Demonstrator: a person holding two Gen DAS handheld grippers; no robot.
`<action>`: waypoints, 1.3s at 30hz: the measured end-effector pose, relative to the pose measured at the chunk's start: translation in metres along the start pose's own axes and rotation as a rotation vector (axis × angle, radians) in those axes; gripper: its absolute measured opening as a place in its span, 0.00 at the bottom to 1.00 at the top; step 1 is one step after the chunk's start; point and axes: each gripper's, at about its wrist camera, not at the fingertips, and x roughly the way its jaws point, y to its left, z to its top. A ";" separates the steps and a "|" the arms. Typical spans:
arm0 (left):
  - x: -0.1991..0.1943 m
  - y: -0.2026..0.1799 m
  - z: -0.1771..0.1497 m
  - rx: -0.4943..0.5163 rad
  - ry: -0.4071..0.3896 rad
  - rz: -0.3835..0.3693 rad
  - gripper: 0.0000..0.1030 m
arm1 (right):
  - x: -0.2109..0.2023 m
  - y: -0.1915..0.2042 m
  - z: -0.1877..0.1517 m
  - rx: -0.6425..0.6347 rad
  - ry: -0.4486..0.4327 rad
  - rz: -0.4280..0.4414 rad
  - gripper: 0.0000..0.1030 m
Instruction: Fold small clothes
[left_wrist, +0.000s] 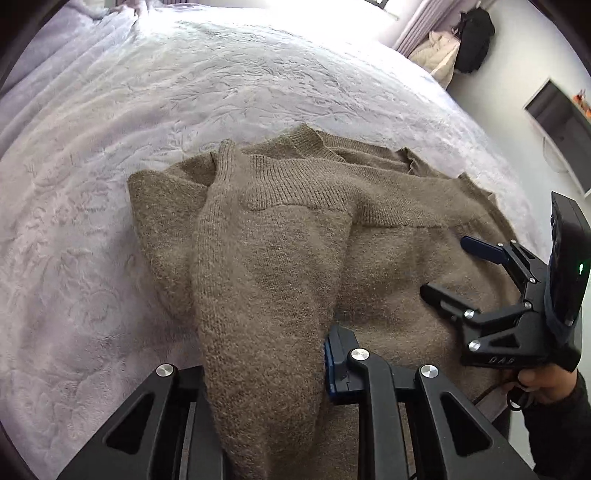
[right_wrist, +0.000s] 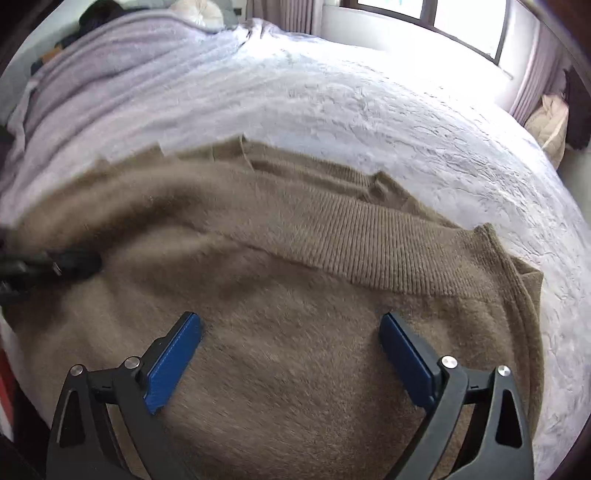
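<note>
One brown sweater (left_wrist: 295, 236) lies spread on the pale bedspread (left_wrist: 147, 110), a sleeve folded across its body. Left gripper (left_wrist: 266, 369) is clamped on that sleeve, knit bunched between its blue pads (left_wrist: 334, 365). Right gripper (right_wrist: 291, 350) hangs over the sweater body (jaws wide apart, nothing between them). Person's hand (left_wrist: 543, 380) holds its handle.
</note>
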 end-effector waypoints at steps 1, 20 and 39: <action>-0.003 -0.007 0.002 0.010 0.003 0.023 0.21 | -0.001 0.001 -0.002 -0.020 -0.005 0.000 0.95; 0.032 -0.285 0.048 0.324 0.182 0.131 0.30 | -0.111 -0.152 -0.113 0.255 -0.129 0.080 0.96; -0.084 -0.253 0.051 0.291 -0.056 -0.012 1.00 | -0.155 -0.161 -0.156 0.300 -0.234 0.400 0.96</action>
